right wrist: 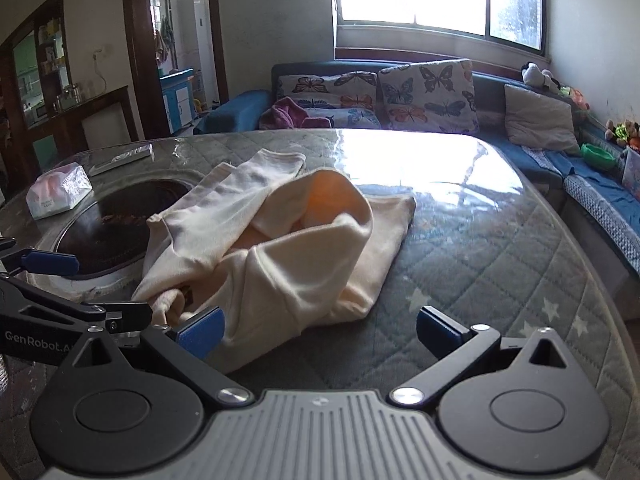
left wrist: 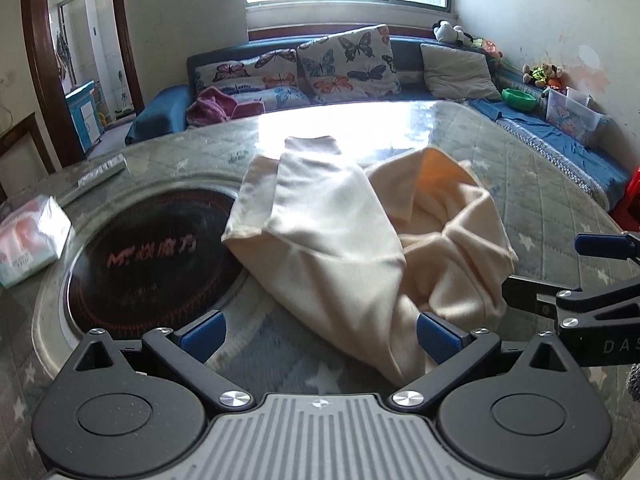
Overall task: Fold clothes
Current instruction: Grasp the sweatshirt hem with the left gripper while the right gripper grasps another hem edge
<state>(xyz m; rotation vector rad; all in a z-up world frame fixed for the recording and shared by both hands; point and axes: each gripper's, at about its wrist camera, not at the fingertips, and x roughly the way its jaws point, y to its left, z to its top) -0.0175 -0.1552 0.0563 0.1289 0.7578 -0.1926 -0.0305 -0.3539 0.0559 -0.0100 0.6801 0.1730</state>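
Sitting across the middle of the table (left wrist: pixel 540 184), under a glossy clear cover over a grey quilted star-print cloth, is the cream garment (left wrist: pixel 344 236), crumpled, one sleeve or leg part lying flat toward the window, the rest bunched with an opening gaping upward. Its left edge is overlapping the round black cooktop (left wrist: pixel 152 256) sunk into the table; red print on the cooktop is reading "M" plus Chinese characters, partly blurred. Behind the table a blue sofa (left wrist: pixel 168 108) is carrying butterfly-print cushions (left wrist: pixel 348 60).

Left gripper (left wrist: pixel 320 334) is hovering at the near edge of the garment, jaws wide apart, nothing clamped; cloth is lying between the blue pads. Right gripper (right wrist: pixel 320 330) is likewise spread wide, holding nothing, its left pad touching or just over the garment's near hem, can't tell which. Each one is showing in the other's view: "DAS" is readable on the right one's arm, "GenRobot.A" on the left one's.

Tissue pack (right wrist: pixel 58 190) is sitting left of the cooktop, label too small to read.
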